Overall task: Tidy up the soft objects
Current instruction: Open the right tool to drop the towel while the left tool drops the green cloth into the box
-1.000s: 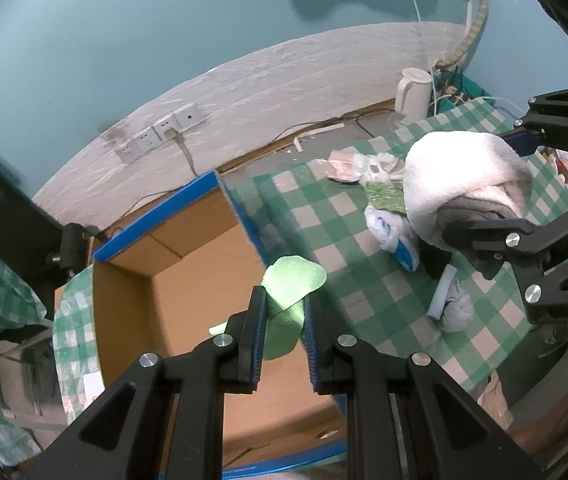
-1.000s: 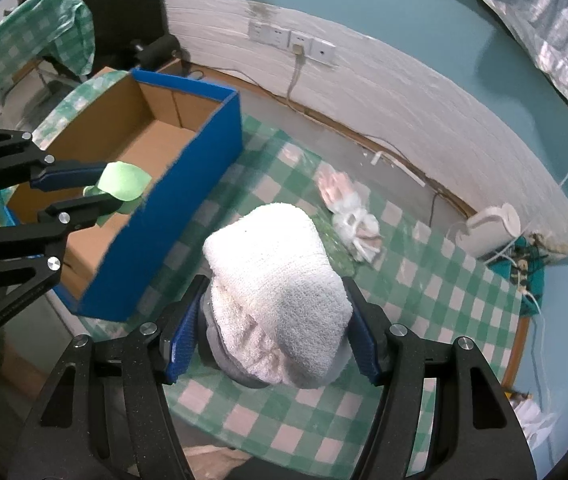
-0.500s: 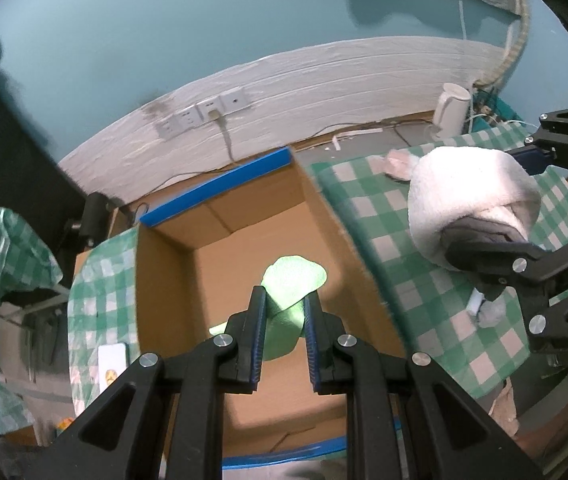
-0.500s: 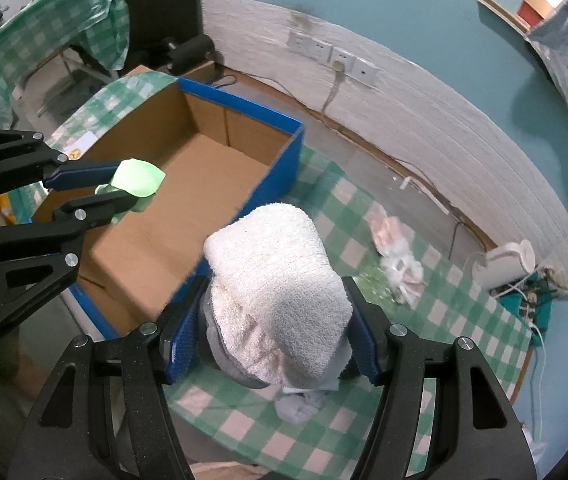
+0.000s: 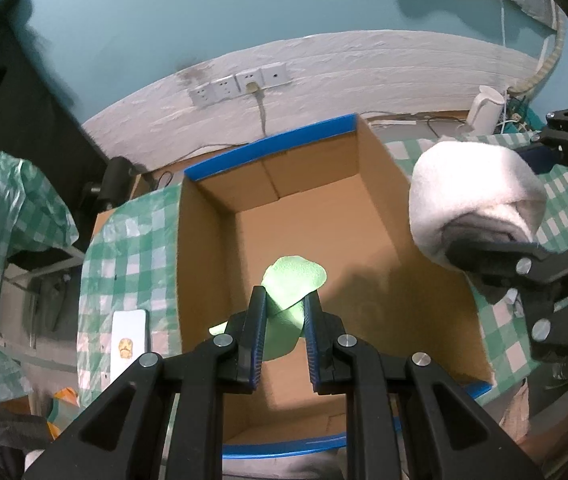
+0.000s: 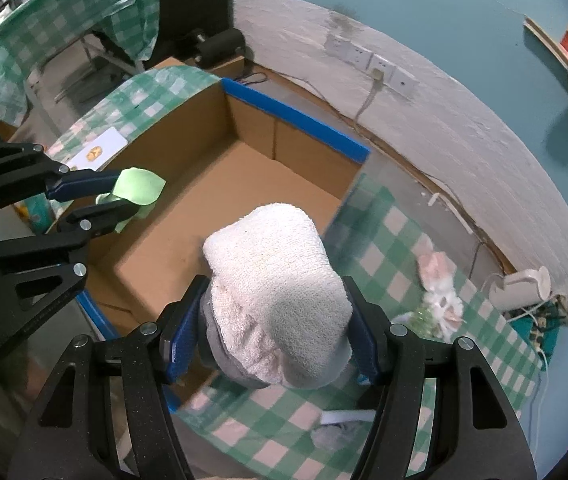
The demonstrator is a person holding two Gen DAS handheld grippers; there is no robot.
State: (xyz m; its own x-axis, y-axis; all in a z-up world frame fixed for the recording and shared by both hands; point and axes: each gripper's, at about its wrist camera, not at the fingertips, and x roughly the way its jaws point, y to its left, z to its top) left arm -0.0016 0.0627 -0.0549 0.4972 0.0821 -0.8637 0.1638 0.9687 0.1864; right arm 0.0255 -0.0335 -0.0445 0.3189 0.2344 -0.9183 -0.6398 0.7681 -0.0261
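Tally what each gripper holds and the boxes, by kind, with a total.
Green cloth, in the left gripper: 1
White towel, in the right gripper: 1
Cardboard box: 1
Total: 3

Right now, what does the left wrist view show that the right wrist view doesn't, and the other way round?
Only the left wrist view shows the box's near wall. Only the right wrist view shows the pink and white soft items on the checked cloth. Both show the cardboard box, the left gripper clamping the green piece and the right gripper clamping the rolled white towel.
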